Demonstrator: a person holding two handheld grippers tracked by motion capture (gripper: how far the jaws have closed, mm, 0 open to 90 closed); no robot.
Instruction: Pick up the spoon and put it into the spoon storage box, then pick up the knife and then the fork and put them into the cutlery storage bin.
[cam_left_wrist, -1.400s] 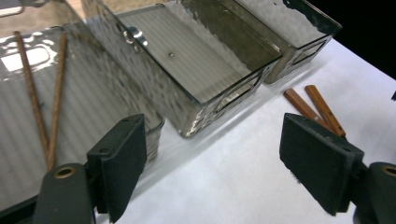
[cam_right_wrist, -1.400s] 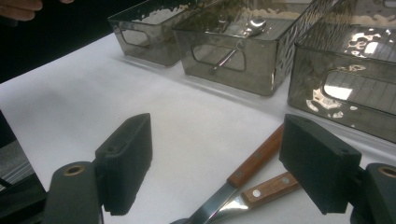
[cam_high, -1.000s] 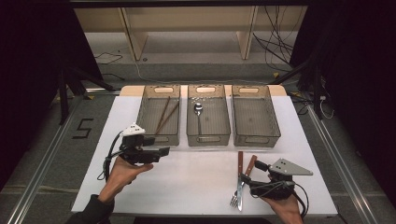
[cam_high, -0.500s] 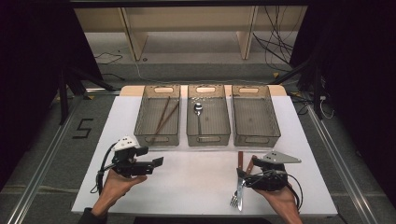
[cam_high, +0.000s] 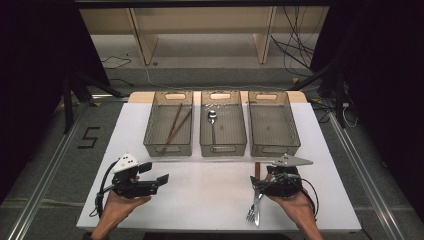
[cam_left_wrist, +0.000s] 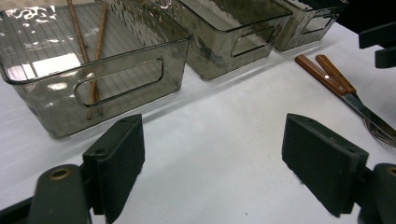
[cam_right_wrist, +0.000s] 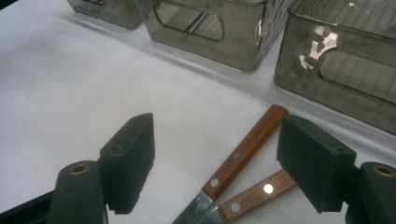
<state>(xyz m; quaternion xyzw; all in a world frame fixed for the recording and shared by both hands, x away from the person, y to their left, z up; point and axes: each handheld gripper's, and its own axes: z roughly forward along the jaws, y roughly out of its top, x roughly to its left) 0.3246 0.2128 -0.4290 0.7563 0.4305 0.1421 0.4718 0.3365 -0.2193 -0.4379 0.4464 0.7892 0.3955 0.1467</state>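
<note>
Near the front right of the white surface (cam_high: 210, 200), the right gripper (cam_right_wrist: 217, 163) hangs low over a knife (cam_right_wrist: 236, 156) and fork (cam_high: 252, 212) lying side by side, its jaws wide apart, straddling the wooden handles and gripping nothing; they have just been closing slightly, likely lining up a pick for the empty right bin (cam_high: 272, 122). Both pieces have riveted brown wood handles and steel ends. Left gripper (cam_left_wrist: 215, 168) idles at the front left, jaws wide open and empty, aimed toward the chopsticks bin (cam_high: 169, 122).
</note>
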